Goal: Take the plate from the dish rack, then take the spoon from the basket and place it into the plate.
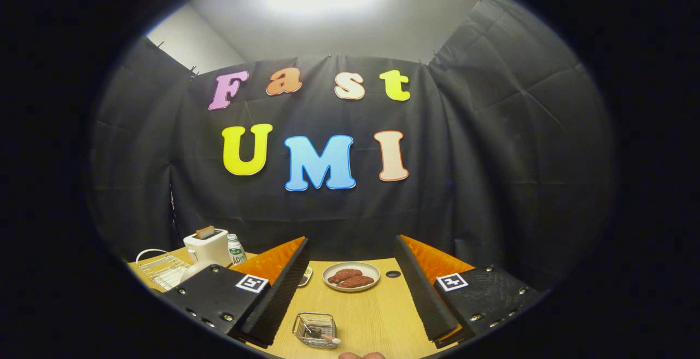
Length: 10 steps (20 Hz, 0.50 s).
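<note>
Spoon (324, 336) in basket (314, 330) — gripper (350, 293) agape

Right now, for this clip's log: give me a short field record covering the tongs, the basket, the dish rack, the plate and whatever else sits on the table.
tongs: open, holding nothing
wire basket: on the wooden table, between the fingers, spoon inside
dish rack: beyond the left finger, white plate at its right end
plate of sausages: beyond the basket
toaster: behind the rack, bottle beside it
task state: plate and spoon not yet taken
</note>
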Tool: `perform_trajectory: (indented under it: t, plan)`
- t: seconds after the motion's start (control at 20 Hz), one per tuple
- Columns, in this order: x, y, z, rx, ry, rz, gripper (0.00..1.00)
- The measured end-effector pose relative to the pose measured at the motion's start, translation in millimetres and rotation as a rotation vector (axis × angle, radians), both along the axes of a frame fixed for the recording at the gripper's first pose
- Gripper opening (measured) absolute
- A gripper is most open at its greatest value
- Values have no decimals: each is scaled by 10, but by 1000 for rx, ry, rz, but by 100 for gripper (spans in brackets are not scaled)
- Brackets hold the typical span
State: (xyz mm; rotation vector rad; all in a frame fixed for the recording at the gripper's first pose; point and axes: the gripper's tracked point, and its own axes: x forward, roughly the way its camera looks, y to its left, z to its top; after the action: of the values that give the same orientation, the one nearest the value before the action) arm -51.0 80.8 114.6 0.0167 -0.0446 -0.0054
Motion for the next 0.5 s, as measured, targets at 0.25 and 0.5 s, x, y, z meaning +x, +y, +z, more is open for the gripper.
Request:
perform_trajectory:
  t: [0.25,0.5]
  plan:
    - [-21,309,238,-26,-14,-5,96]
    - [40,793,313,-46,16,44,96]
